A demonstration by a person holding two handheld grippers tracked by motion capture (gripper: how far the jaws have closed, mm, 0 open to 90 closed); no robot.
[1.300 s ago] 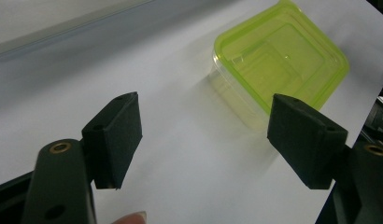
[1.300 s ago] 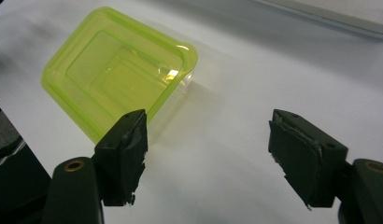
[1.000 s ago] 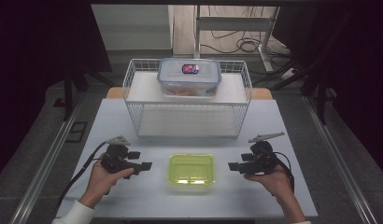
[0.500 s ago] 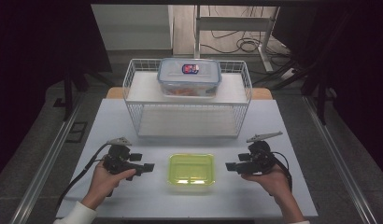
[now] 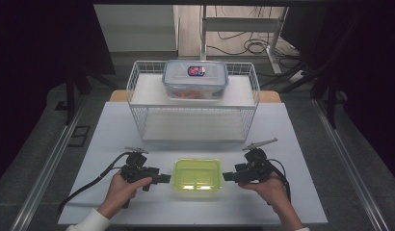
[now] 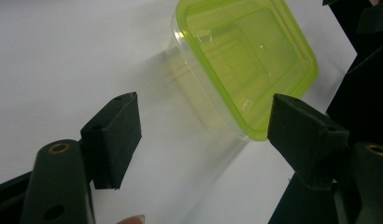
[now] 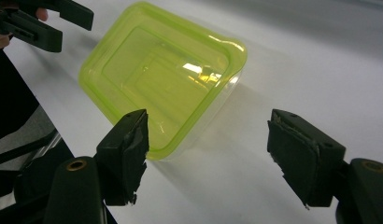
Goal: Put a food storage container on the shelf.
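A lime-green lidded clear container point(image 5: 197, 174) sits on the white table near its front edge. My left gripper point(image 5: 162, 179) lies just left of it, pointing at its side, jaws wide apart. In the left gripper view the container point(image 6: 245, 60) is ahead, with its near edge close to the right jaw, and the left gripper point(image 6: 203, 121) is open. My right gripper point(image 5: 228, 176) points at the opposite side. In the right gripper view the container point(image 7: 161, 74) has a corner by the left jaw, and the right gripper point(image 7: 206, 140) is open. Both sets of jaws have just been closing slightly, pads touching nothing.
A white wire rack point(image 5: 193, 122) stands behind the container, mid-table. On its top shelf rests a clear box with a blue-grey lid point(image 5: 195, 79) and something orange inside. Bare white table point(image 5: 292, 139) lies to either side. Dark floor and rails flank the table.
Both hands have come inward and a little down toward the green container, so each gripper's tips now sit close to its sides. The container has not moved.
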